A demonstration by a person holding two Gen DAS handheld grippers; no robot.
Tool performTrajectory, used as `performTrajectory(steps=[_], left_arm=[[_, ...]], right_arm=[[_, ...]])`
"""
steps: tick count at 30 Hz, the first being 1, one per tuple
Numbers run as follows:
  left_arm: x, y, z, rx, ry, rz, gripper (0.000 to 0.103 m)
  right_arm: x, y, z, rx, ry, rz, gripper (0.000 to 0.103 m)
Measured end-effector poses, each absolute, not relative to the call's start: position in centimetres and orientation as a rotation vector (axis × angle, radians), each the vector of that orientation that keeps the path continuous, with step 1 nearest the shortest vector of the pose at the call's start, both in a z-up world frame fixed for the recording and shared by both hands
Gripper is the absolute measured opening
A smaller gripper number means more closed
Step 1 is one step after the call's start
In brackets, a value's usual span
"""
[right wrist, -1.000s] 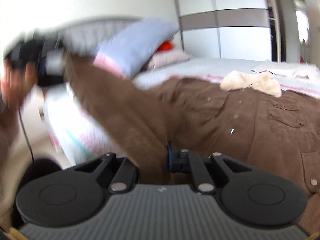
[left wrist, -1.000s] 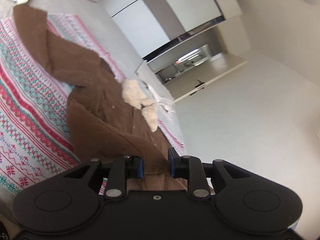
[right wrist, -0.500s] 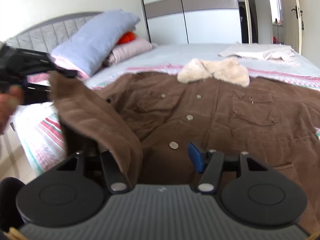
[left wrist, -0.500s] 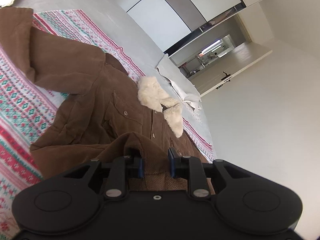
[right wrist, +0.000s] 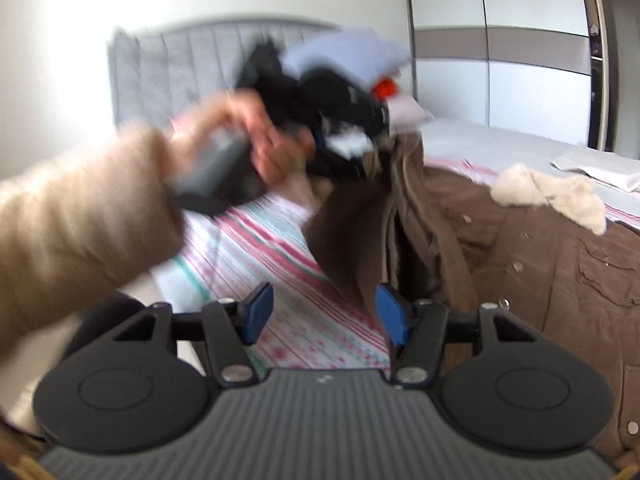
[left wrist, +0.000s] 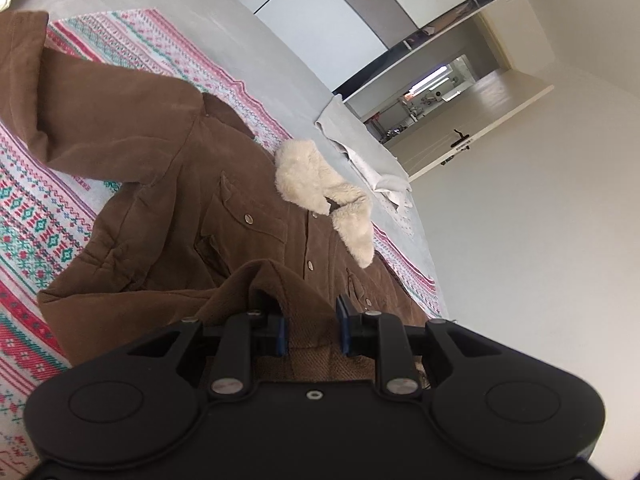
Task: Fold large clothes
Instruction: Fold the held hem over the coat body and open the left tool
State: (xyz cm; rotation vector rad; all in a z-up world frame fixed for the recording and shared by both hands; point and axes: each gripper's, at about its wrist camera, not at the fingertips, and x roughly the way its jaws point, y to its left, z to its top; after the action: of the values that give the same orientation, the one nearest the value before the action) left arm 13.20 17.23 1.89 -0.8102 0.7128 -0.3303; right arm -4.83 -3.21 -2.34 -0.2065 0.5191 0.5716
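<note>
Bed (left wrist: 248, 40); jacket (left wrist: 168, 216) between left jaws.

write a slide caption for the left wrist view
Left gripper clamps a brown jacket sleeve, cream collar beyond, on a patterned blanket.

The right claw (right wrist: 323, 312) has opened and released the coat's sleeve (right wrist: 360, 232).

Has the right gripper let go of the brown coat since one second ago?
Yes. The right gripper now has its jaws apart over the striped blanket, with the brown coat beside them; a second ago coat fabric lay between them.
</note>
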Motion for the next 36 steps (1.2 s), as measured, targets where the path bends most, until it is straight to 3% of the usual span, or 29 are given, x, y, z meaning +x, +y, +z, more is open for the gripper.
performTrajectory(steps=[2, 4, 5, 9, 12, 14, 16, 19, 22, 26, 28, 29, 30, 34, 36], left_arm=[[12.4, 17.8, 2.4, -0.814, 0.711, -0.344, 0.024], [11.4, 18.4, 2.7, -0.825, 0.717, -0.364, 0.025], [10.7, 18.8, 2.9, -0.824, 0.719, -0.376, 0.025], [7.3, 21.0, 3.4, -0.795, 0.724, -0.450, 0.029], [4.2, 22.8, 3.0, -0.741, 0.732, -0.472, 0.038], [2.0, 24.0, 2.2, -0.719, 0.740, -0.473, 0.064], [-0.3, 25.1, 1.1, -0.702, 0.734, -0.463, 0.074], [-3.5, 26.1, -0.6, -0.624, 0.742, -0.362, 0.079], [-5.7, 26.6, -1.5, -0.483, 0.736, -0.227, 0.082], [-5.5, 26.4, -3.0, -0.407, 0.782, -0.211, 0.082], [-4.7, 25.9, -4.3, -0.369, 0.813, -0.221, 0.082], [-4.2, 25.5, -5.1, -0.343, 0.836, -0.226, 0.082], [-3.7, 25.1, -6.0, -0.321, 0.863, -0.227, 0.082], [-2.2, 24.3, -8.9, -0.288, 0.971, -0.252, 0.080], [-1.9, 24.0, -10.0, -0.306, 1.018, -0.298, 0.080]], right_arm=[[-3.6, -2.0, -4.0, -0.301, 0.527, 0.471, 0.054], [-2.6, -1.2, -5.5, -0.380, 0.552, 0.444, 0.029], [-2.4, -1.1, -5.8, -0.376, 0.586, 0.492, 0.002], [-5.2, -1.9, -4.1, -0.358, 0.616, 0.687, 0.002], [-7.2, -3.3, -2.0, -0.310, 0.644, 0.790, 0.002], [-8.5, -3.4, -1.6, -0.327, 0.684, 0.845, 0.002], [-9.5, -2.9, -2.5, -0.355, 0.743, 0.890, 0.002], [-11.2, -1.3, -5.0, -0.333, 0.880, 1.055, 0.000], [-12.8, -0.3, -6.6, -0.423, 0.903, 1.035, 0.000], [-12.5, -3.6, -4.7, -0.302, 0.834, 0.923, 0.005], [-12.3, -6.3, -3.2, -0.245, 0.773, 0.829, 0.028], [-12.4, -7.8, -2.4, -0.220, 0.735, 0.769, 0.048], [-12.5, -9.4, -1.6, -0.196, 0.695, 0.703, 0.061], [-13.1, -17.1, 0.6, -0.070, 0.608, 0.417, 0.069], [-13.5, -21.1, 0.6, -0.002, 0.582, 0.257, 0.081]])
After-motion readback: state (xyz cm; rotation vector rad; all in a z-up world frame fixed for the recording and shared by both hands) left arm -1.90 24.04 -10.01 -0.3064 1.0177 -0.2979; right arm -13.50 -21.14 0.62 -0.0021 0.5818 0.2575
